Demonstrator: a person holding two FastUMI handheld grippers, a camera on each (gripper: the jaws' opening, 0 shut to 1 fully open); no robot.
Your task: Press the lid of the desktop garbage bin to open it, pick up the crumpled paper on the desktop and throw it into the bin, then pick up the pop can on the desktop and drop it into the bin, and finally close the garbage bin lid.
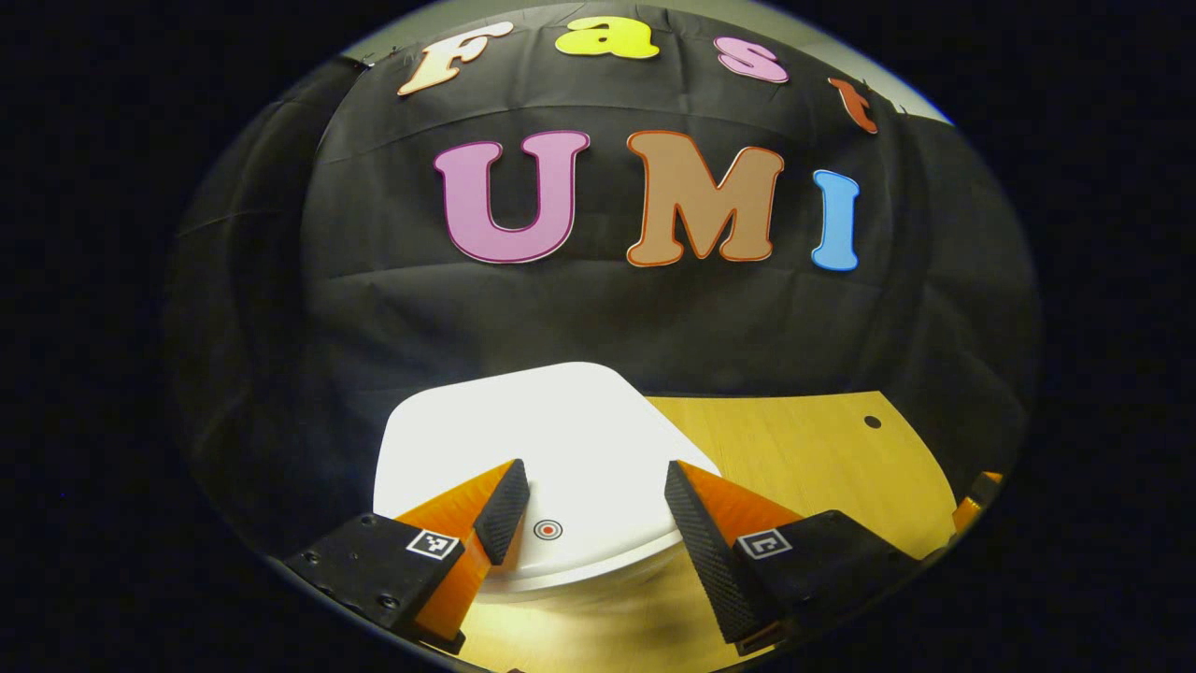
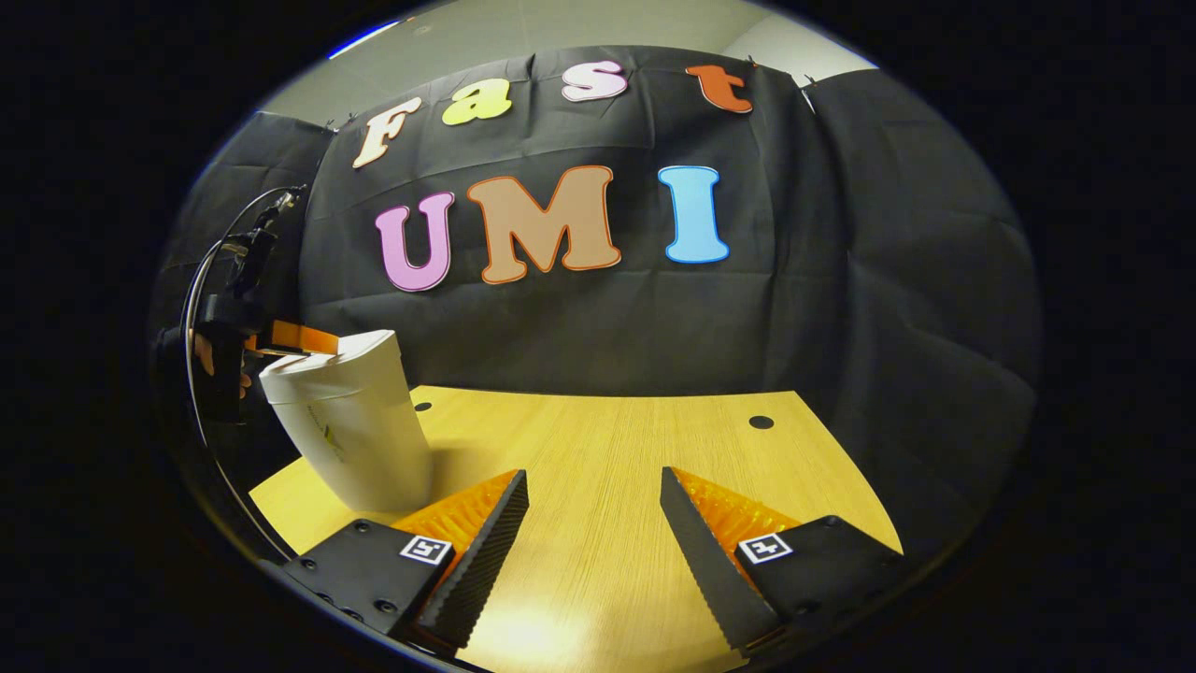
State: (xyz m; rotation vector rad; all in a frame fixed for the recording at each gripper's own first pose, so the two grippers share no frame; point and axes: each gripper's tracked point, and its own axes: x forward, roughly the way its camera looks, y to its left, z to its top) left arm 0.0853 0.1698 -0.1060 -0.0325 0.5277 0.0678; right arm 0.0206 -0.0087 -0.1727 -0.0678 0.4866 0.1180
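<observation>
The white desktop bin's lid (image 1: 551, 439) lies flat and closed just under my left gripper (image 1: 593, 500), whose fingers stand open over the lid's near edge, either side of a small round red mark (image 1: 548, 530). In the right gripper view the white bin (image 2: 350, 425) stands at the table's left with its lid down, and the left gripper (image 2: 290, 338) sits at its top rim, held by a hand (image 2: 201, 355). My right gripper (image 2: 590, 509) is open above bare wooden tabletop with nothing between its fingers.
The yellow wooden table (image 2: 607, 449) runs back to the black cloth wall and has small dark holes (image 2: 761, 422) near its far edge. An orange object (image 1: 976, 495) shows at the far right edge of the left gripper view.
</observation>
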